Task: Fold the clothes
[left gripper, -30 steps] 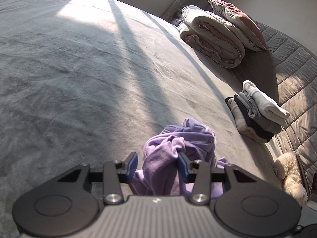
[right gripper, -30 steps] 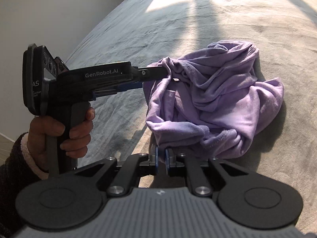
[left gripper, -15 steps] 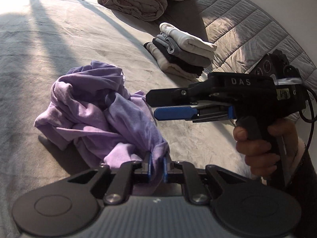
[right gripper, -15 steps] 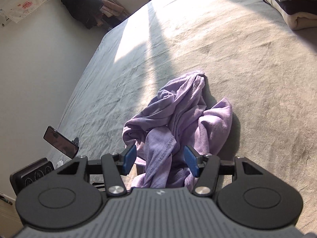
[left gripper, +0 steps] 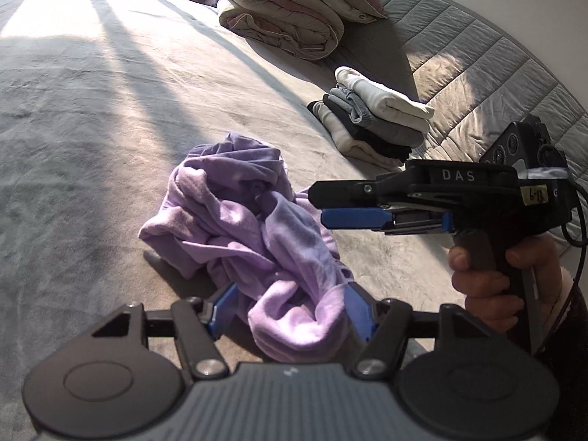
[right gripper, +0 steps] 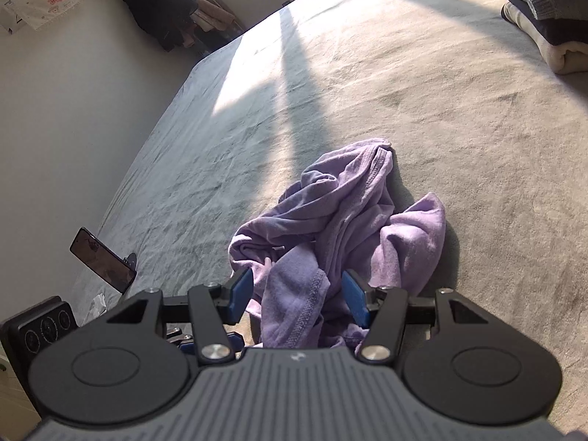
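1. Purple garment: we see it crumpled in a heap on the grey bed, its long axis running from us toward the pillow end, with the folded stack well apart nearer that edge.
2. Our right gripper hovers low, jaws apart around a fold; a hand grips its handle upright.
3. Our left gripper sits low, jaws apart, cloth lying between them.
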Available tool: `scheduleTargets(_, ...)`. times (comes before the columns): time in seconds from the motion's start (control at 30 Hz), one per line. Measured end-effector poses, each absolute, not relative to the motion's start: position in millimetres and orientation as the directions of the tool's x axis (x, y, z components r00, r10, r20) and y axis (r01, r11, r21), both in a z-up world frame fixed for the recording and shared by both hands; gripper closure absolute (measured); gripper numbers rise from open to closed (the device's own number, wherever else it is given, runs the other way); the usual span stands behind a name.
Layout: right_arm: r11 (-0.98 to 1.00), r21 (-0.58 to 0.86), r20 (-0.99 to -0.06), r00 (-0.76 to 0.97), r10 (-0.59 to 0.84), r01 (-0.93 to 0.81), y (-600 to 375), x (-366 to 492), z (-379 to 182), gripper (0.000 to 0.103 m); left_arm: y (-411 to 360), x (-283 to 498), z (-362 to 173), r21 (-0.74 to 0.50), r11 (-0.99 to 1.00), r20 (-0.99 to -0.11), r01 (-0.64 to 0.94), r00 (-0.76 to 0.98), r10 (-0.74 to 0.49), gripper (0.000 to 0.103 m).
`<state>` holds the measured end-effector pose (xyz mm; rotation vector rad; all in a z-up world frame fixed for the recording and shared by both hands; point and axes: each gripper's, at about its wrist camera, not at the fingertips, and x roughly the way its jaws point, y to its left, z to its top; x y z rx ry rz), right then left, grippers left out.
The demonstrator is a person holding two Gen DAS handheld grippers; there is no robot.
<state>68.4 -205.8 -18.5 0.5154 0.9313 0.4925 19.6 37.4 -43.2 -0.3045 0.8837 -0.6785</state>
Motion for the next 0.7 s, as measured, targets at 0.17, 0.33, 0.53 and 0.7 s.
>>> scheduleTargets(0.17,0.754,0.615,-0.590,0.500,0.634,-0.230,-186,73,-18,0.044,59,29,-49,-0.548,0.774,-0.615,0.318,0.474,-0.630,0.037)
scheduleTargets(0.33,0.756,0.578,-0.574,0.506,0.644,-0.307,-163,78,-22,0.044,78,36,-56,-0.589,0.774,-0.616,0.234,0.489,-0.617,0.037)
scheduleTargets(0.53,0.793,0.502,-0.609,0.510,0.607,-0.345,-149,81,-36,0.047,96,42,-65,-0.623,0.767,-0.626,0.151,0.492,-0.605,0.037)
scheduleTargets(0.7,0.817,0.459,-0.634,0.515,0.577,-0.350,-144,81,-49,0.060,100,46,-69,-0.637,0.762,-0.634,0.118,0.481,-0.605,0.037)
